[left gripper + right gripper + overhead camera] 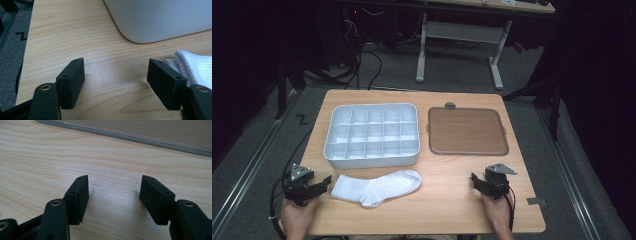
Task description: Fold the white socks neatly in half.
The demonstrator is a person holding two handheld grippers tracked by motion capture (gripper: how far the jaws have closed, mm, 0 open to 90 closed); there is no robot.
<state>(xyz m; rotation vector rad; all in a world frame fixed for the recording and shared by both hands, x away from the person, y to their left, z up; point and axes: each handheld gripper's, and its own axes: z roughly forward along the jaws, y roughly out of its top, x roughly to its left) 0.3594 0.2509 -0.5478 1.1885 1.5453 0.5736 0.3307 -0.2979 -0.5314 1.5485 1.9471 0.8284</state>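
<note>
Jaws wide and empty on both grippers — left gripper [323, 184] sits lower left beside the white sock's [379, 187] cuff, so pinch low, both layers; right gripper [477, 181] idles lower right.

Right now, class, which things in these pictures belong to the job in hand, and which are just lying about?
Belongs to the job, most likely:
- white sock, lying flat beside the left tool
- white divided tray, all its compartments bare
- left tool, jaws open
- right tool, jaws open

Just lying about:
- brown lid, flat beside the tray
- desk frame and cables on the floor behind
</note>
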